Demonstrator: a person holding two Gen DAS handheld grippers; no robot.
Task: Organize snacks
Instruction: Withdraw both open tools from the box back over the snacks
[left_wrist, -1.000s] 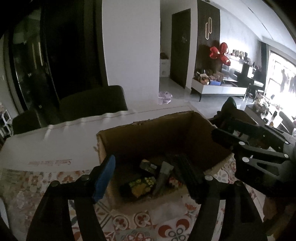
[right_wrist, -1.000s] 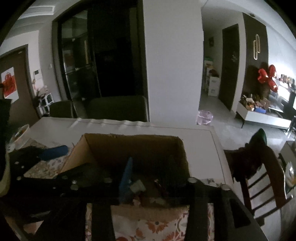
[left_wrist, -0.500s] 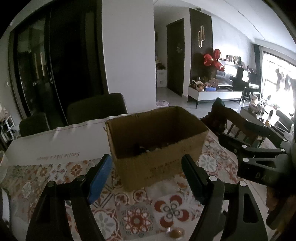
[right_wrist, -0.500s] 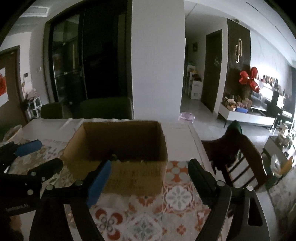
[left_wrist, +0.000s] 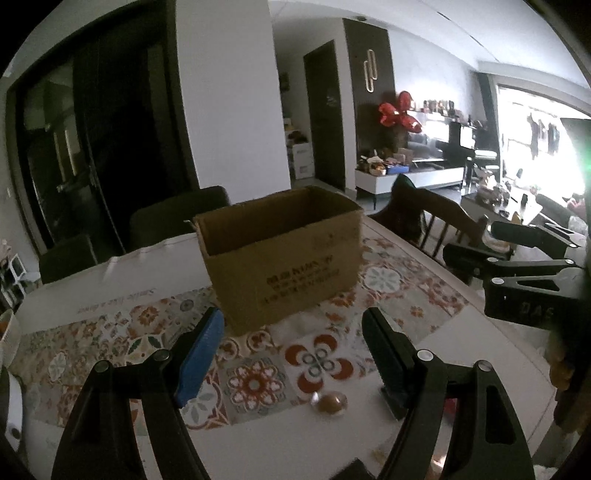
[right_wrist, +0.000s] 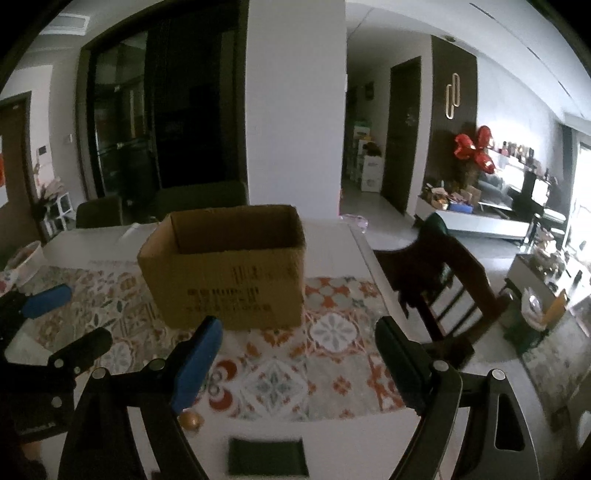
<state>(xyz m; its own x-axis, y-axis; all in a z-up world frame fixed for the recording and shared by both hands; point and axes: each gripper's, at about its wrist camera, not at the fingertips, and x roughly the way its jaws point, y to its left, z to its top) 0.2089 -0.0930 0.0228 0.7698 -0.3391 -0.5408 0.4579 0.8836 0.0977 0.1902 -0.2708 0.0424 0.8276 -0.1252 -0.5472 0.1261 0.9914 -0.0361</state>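
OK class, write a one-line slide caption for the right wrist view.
Open right gripper faces a cardboard box on a patterned tablecloth, a gold-wrapped sweet and dark green packet lying nearer.

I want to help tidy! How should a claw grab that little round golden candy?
Grip the candy across its round middle, coming straight down from above. It lies low and alone on the bare table, near the left claw, whose jaws are open wide enough.

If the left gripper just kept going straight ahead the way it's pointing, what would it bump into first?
Probably the cardboard box. The left gripper is open and empty, aimed roughly at the box's printed front wall across bare patterned tablecloth. The small gold-wrapped snack lies lower, likely beneath that line.
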